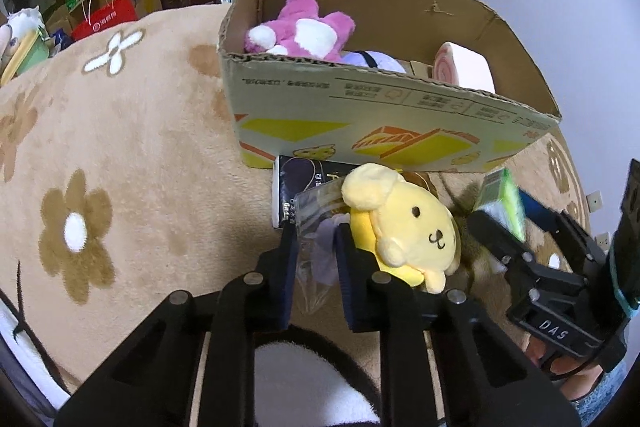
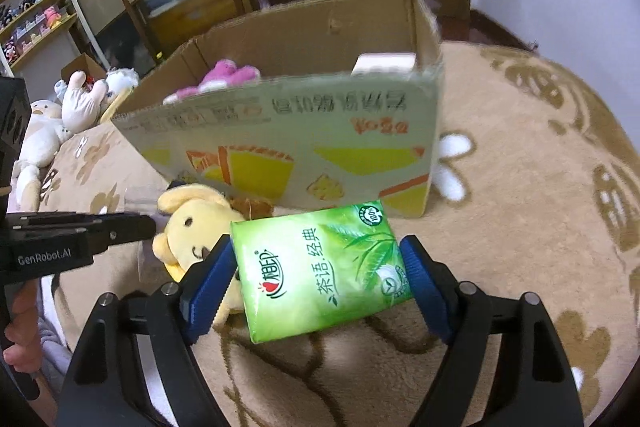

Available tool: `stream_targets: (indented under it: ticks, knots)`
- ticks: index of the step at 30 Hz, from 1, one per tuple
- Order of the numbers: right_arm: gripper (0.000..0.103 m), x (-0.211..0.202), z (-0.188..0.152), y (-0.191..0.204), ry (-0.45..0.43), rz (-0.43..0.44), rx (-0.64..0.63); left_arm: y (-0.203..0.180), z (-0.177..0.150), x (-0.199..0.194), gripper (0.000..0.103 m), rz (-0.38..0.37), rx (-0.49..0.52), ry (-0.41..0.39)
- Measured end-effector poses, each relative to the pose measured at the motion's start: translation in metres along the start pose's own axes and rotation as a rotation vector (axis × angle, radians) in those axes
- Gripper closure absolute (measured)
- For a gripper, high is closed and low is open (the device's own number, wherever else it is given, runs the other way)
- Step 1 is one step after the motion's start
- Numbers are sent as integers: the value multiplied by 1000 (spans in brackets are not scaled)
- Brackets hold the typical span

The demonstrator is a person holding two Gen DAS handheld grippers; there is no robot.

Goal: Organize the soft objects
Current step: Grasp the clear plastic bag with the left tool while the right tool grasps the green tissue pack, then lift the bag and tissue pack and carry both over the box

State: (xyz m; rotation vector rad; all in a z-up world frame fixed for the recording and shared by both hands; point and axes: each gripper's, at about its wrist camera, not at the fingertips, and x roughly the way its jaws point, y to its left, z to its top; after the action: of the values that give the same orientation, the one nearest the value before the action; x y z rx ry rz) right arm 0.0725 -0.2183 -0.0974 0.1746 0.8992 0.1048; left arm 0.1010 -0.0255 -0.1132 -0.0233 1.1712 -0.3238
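Gripping a green tissue pack, the right gripper is seen at 6 o'clock from the box; a clear wrapper beside the yellow plush is pinched by the left gripper.

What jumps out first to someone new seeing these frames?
The bright green tissue pack clamped in the right gripper, lifted in front of the cardboard box. Next, the yellow dog plush on the beige blanket beside the left gripper, which pinches a clear plastic wrapper.

Both wrist views face the cardboard box closely.
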Motion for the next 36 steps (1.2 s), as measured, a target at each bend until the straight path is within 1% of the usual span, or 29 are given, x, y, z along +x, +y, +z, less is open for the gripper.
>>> stream_targets:
  ticks: [4, 8, 13, 18, 20, 21, 23, 26, 30, 33, 36]
  knots:
    - [17, -17, 0, 1, -68, -28, -14, -5, -6, -8, 86, 15, 10, -28]
    - [17, -30, 1, -3, -105, -43, -16, -12, -18, -21, 86, 32, 25, -55]
    - [17, -47, 1, -3, -161, -62, -14, -7, -15, -35, 86, 52, 29, -100]
    - [17, -71, 0, -1, -250, -57, -13, -5, -16, -56, 86, 75, 28, -165]
    - [17, -78, 0, 0, -274, -50, -14, -6, -16, -67, 86, 98, 27, -214]
    - [17, -81, 1, 0, -285, -49, -15, -7, -17, -76, 86, 108, 30, -252]
    - [17, -86, 2, 1, -309, -52, -19, -9, -19, -92, 86, 111, 37, -332]
    - [17, -93, 5, 3, -342, -59, -35, -11, -18, -112, 86, 122, 56, -422]
    - [17, -101, 14, 5, -393, -35, -66, -15, -14, -128, 86, 130, 87, -501]
    - [17, -107, 22, 5, -419, -27, -74, -15, -6, -134, 86, 116, 88, -526]
    - [17, -110, 33, 6, -437, -27, -93, -17, 4, -141, 86, 123, 101, -554]
